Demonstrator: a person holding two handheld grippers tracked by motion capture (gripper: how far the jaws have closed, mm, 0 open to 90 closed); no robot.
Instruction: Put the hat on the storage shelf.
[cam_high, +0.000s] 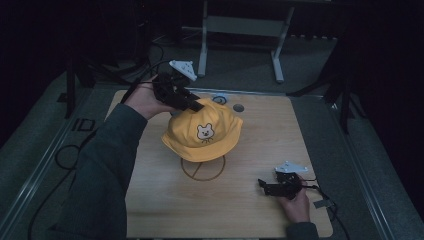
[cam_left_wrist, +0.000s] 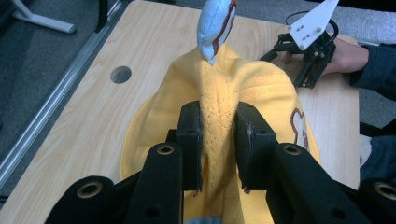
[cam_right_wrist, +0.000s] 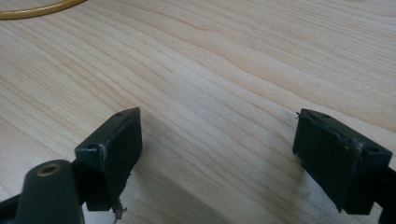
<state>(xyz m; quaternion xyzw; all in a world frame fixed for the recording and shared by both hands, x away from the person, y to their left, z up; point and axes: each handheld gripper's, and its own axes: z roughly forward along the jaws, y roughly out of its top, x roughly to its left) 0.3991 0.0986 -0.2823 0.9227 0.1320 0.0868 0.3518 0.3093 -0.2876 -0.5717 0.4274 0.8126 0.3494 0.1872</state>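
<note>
Left hand-held gripper (cam_left_wrist: 218, 140) is pinching just a crown fold of the yellow bear hat (cam_high: 202, 132) held above the ring mark (cam_high: 202, 169) mid-bench (cam_high: 165, 210), so fabric could slip out; right hand-held gripper (cam_right_wrist: 217, 154) rests wide open, empty.

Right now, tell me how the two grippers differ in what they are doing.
The left gripper is shut on a fold of the yellow hat; the right gripper is open, with nothing between its jaws. The left gripper is raised over the hat's top; the right gripper sits low at the wooden table, near its right front corner, apart from the hat. Both are black, hand-held, and carry a grey three-cornered plate.
</note>
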